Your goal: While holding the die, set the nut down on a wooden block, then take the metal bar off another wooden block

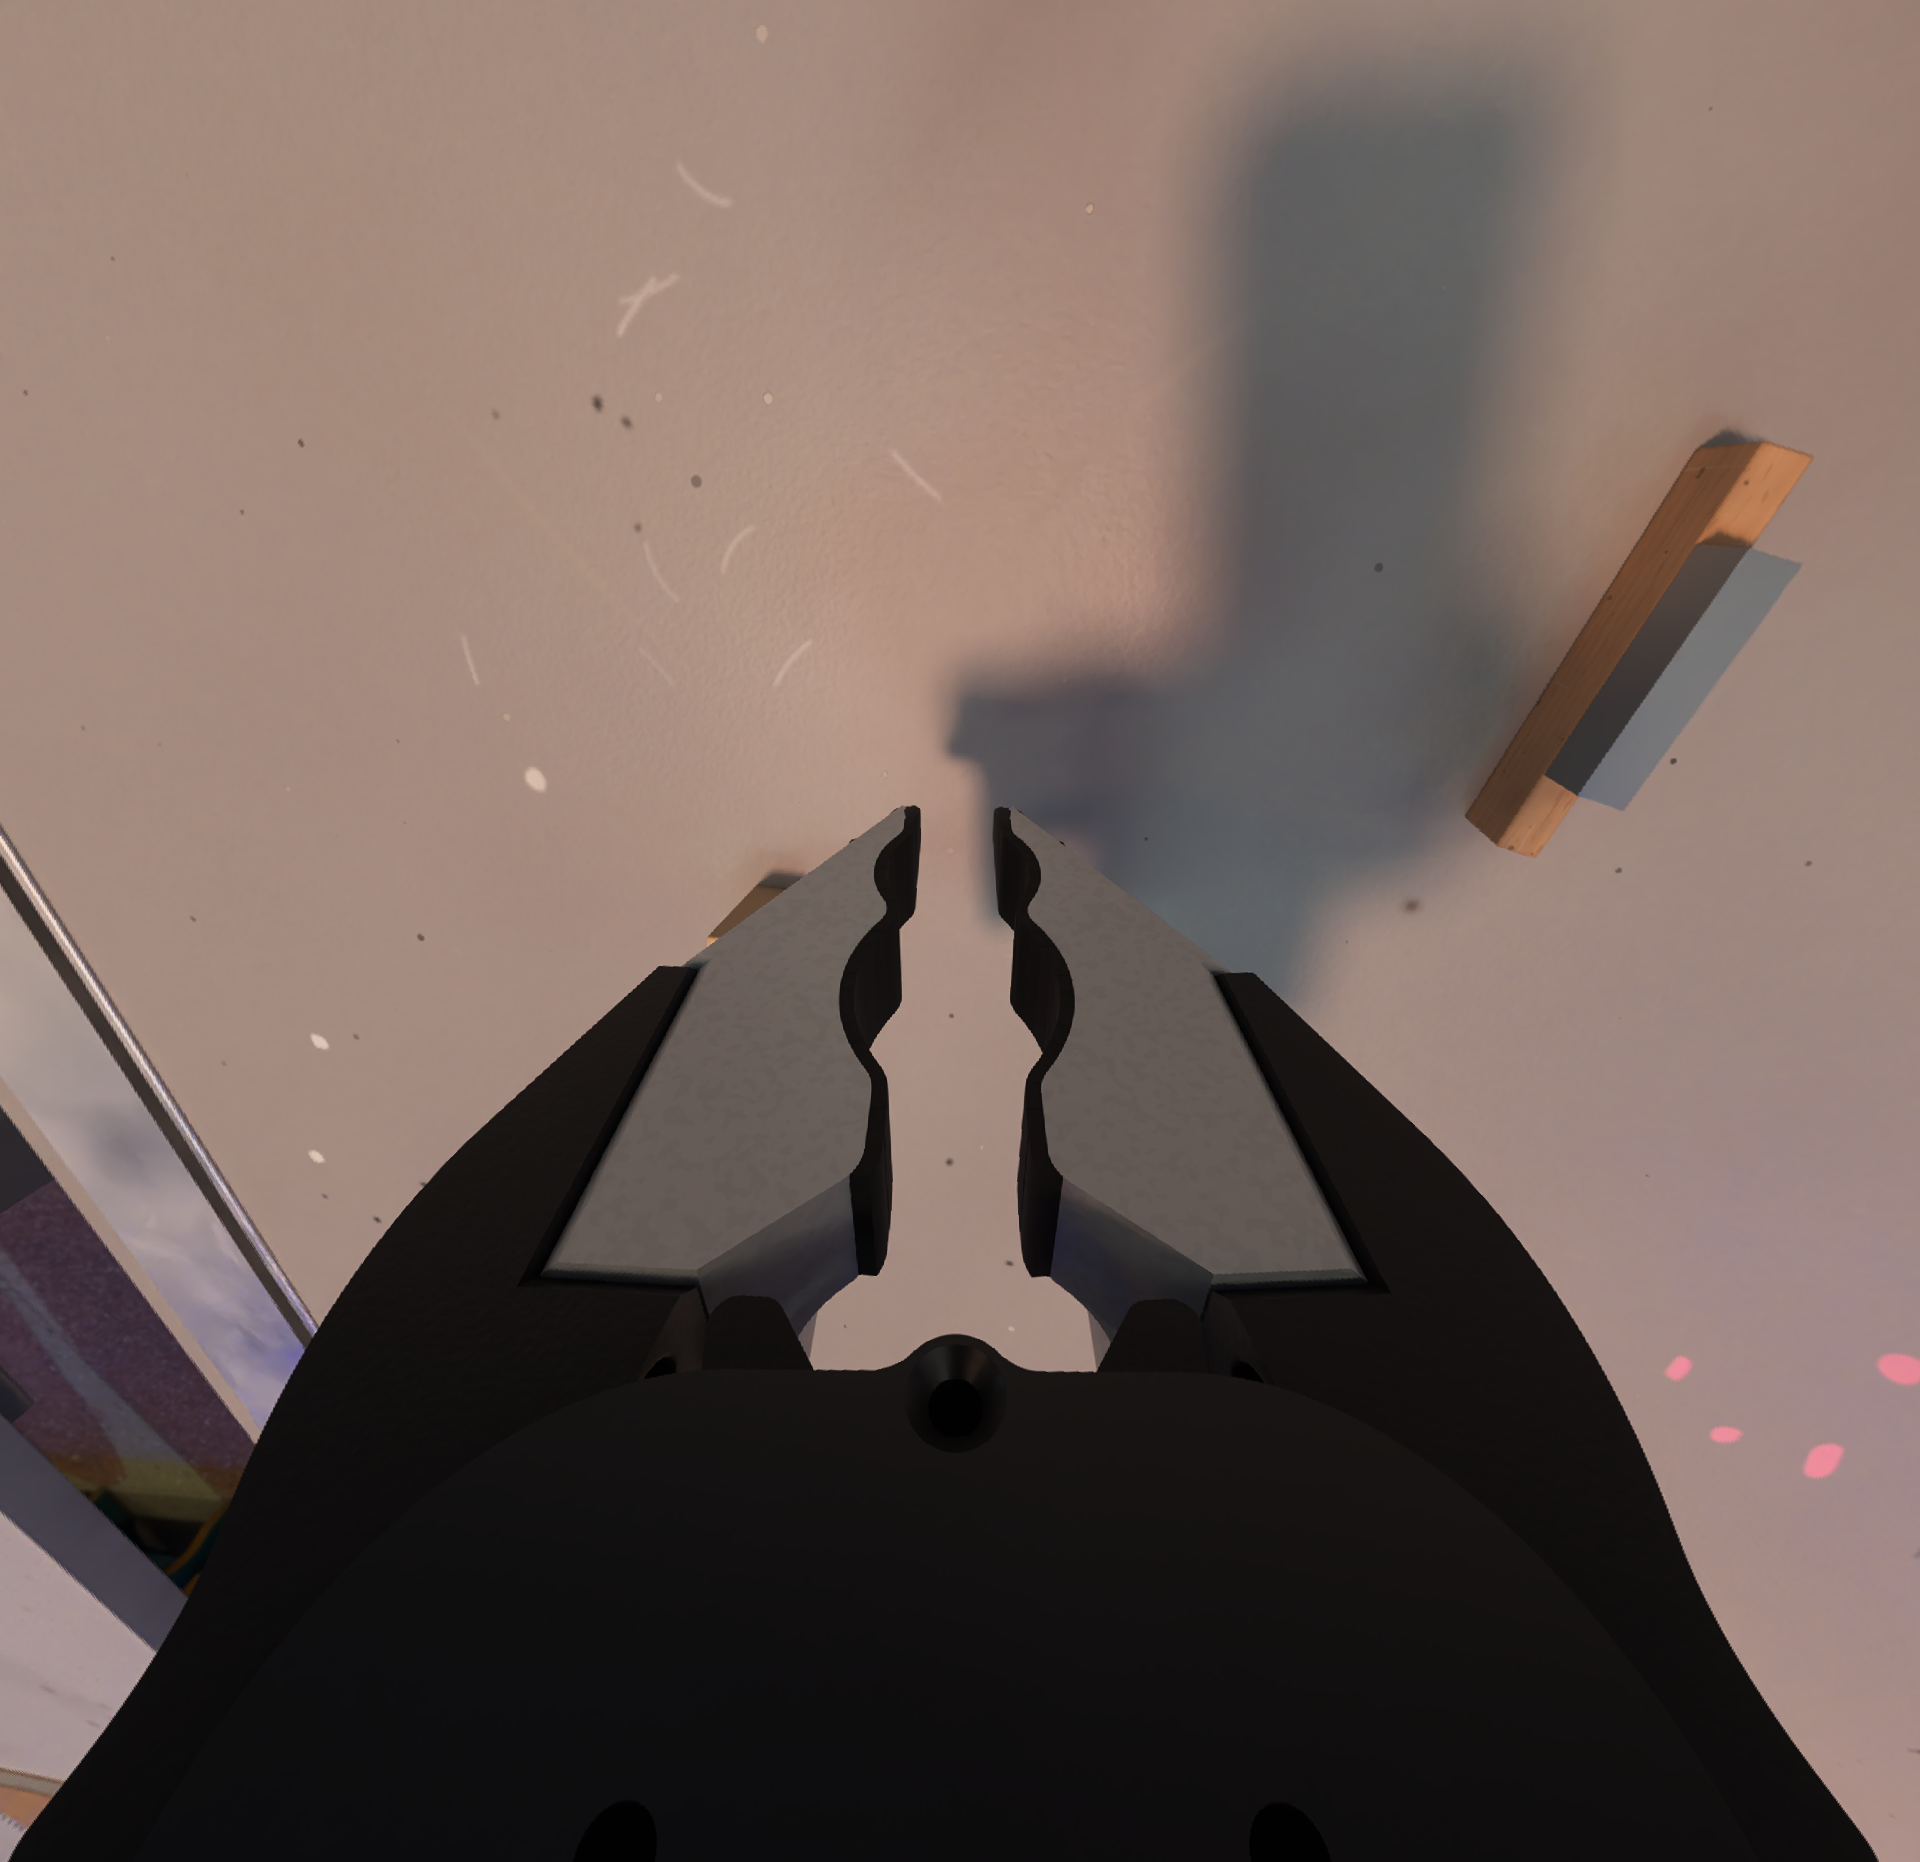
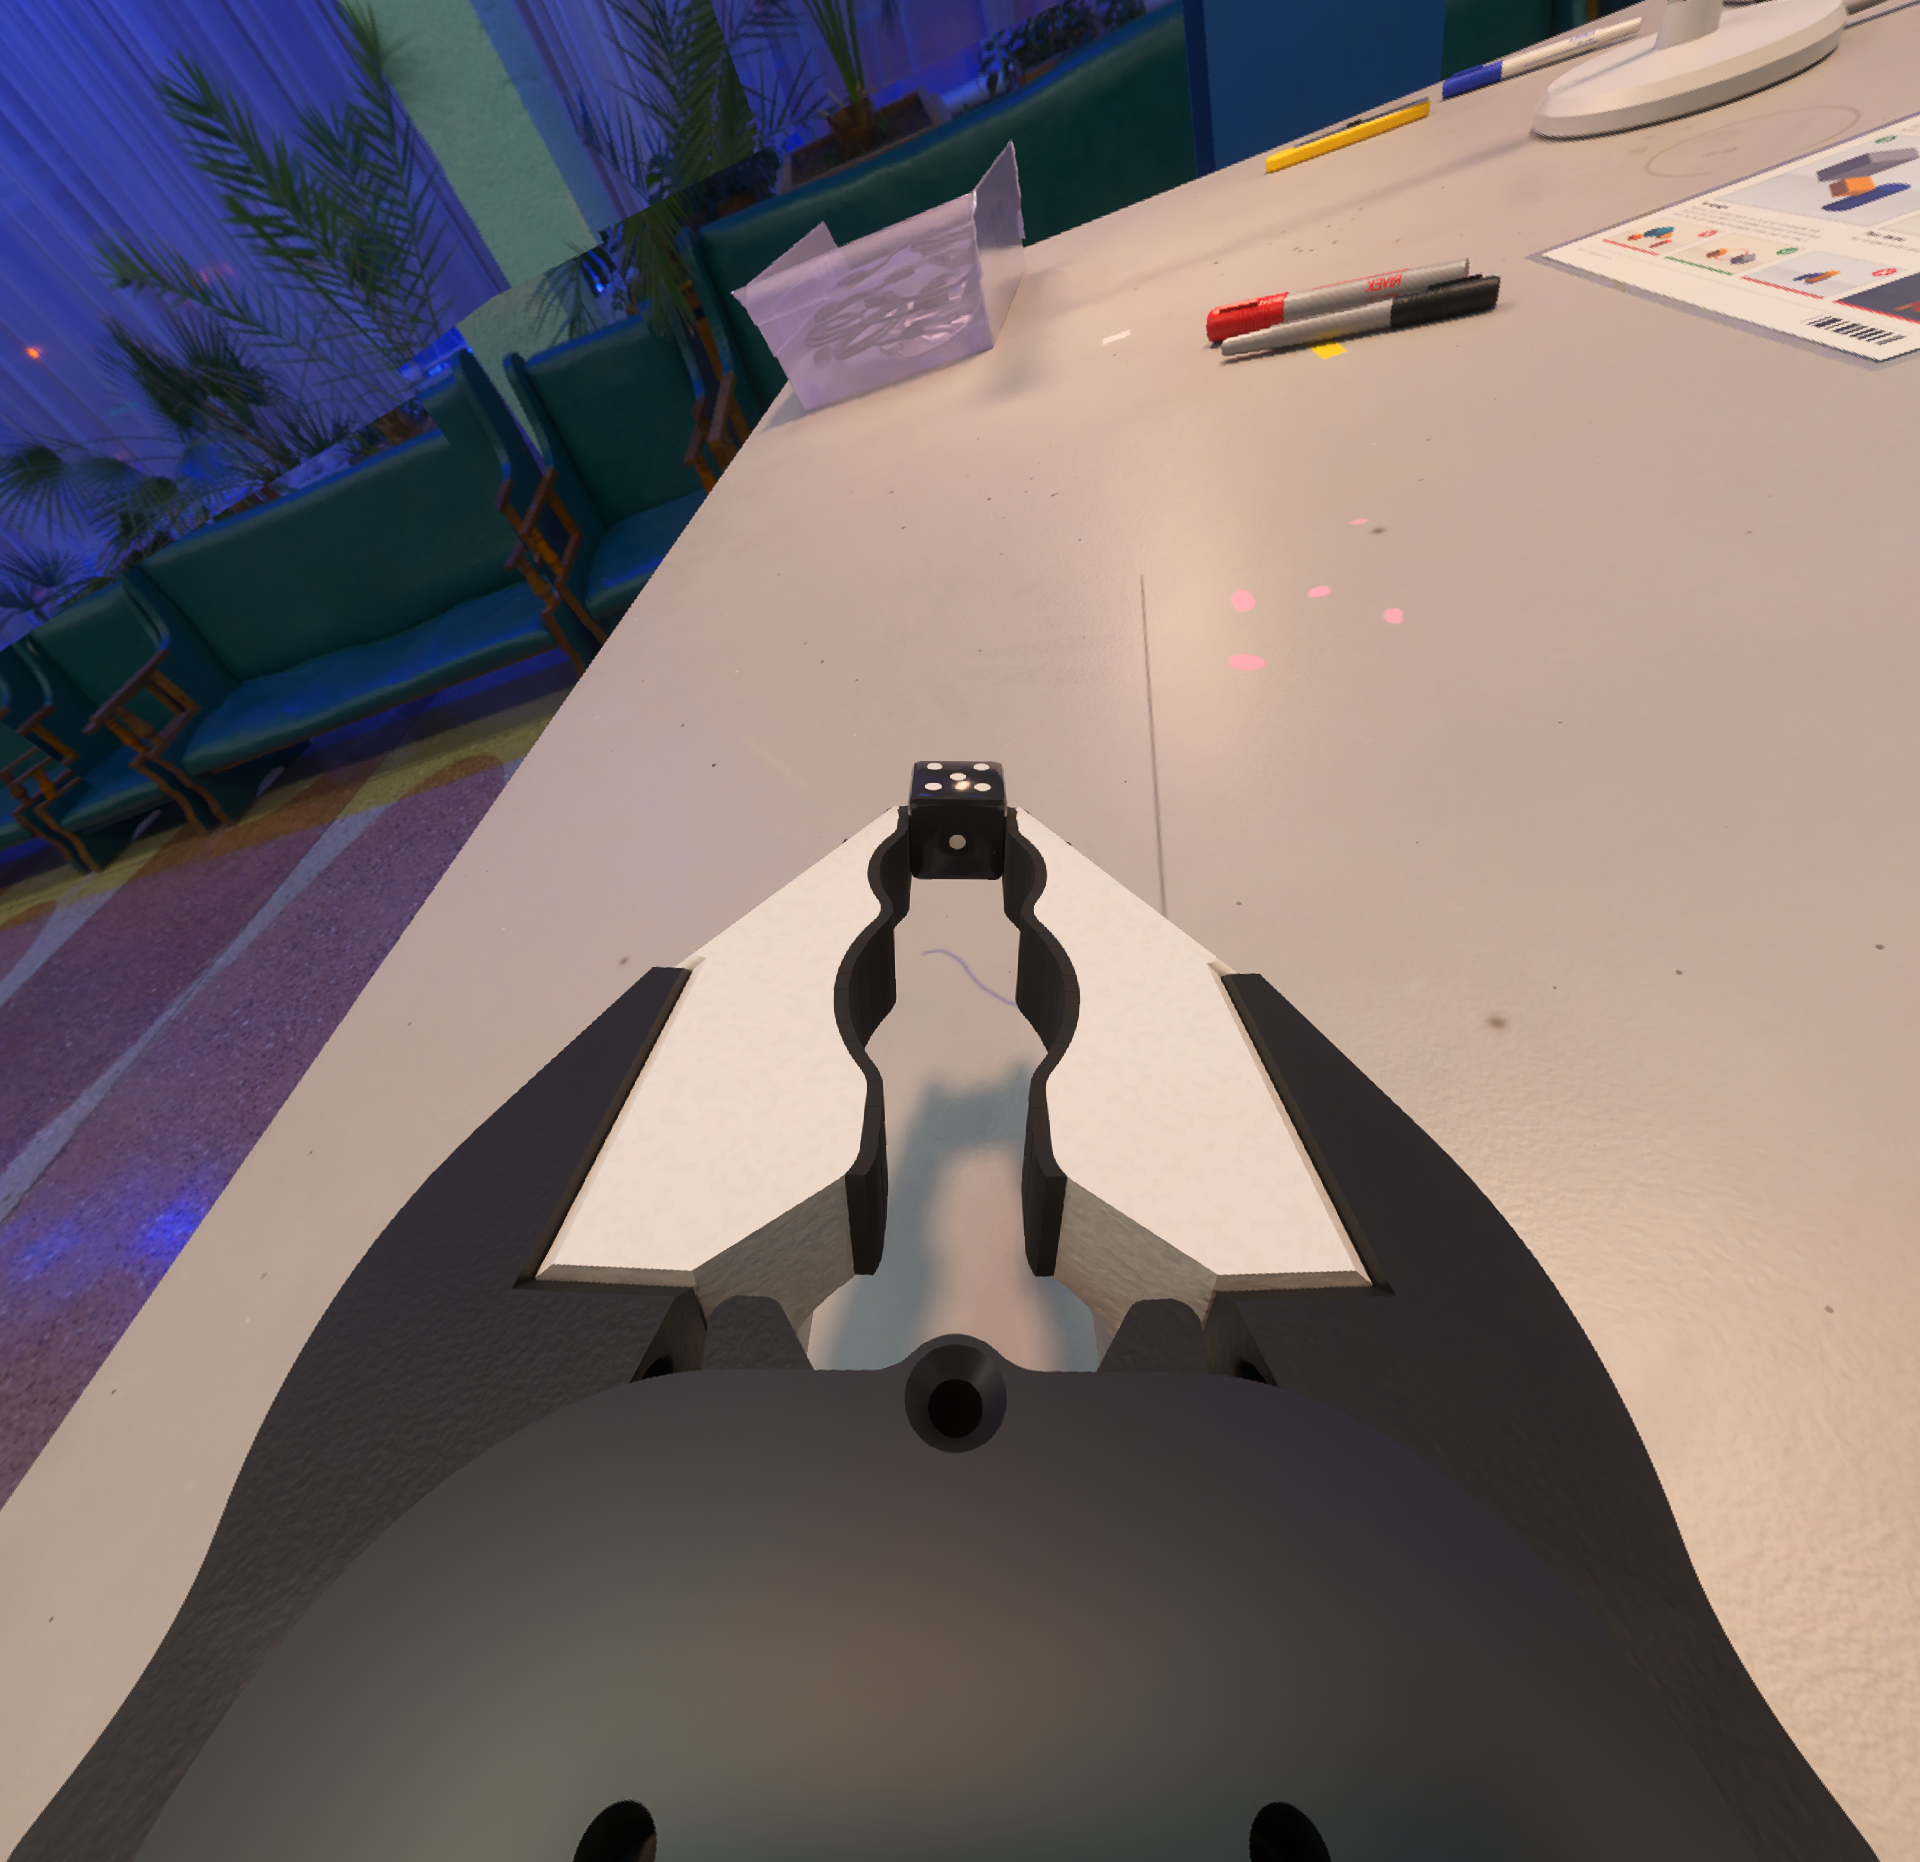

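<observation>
Between the right gripper's [image 2: 956, 836] tips a black die [image 2: 957, 820] sits pinched, jaws clenched on its side faces just above the worktop [image 2: 1455, 877], presumably parked there to keep it out of the way. Nearest in the left wrist view, the left gripper [image 1: 956, 825] has its jaws parted by a narrow gap with nothing between them. No nut is visible; a wooden corner [image 1: 764, 893] peeks out behind the left finger. Farther right lies a wooden block [image 1: 1621, 659] with the metal bar [image 1: 1673, 690] lying lengthwise along it, both long axes running diagonally, near-left to far-right. Reaching it likely calls for turning to straddle the bar's width.
</observation>
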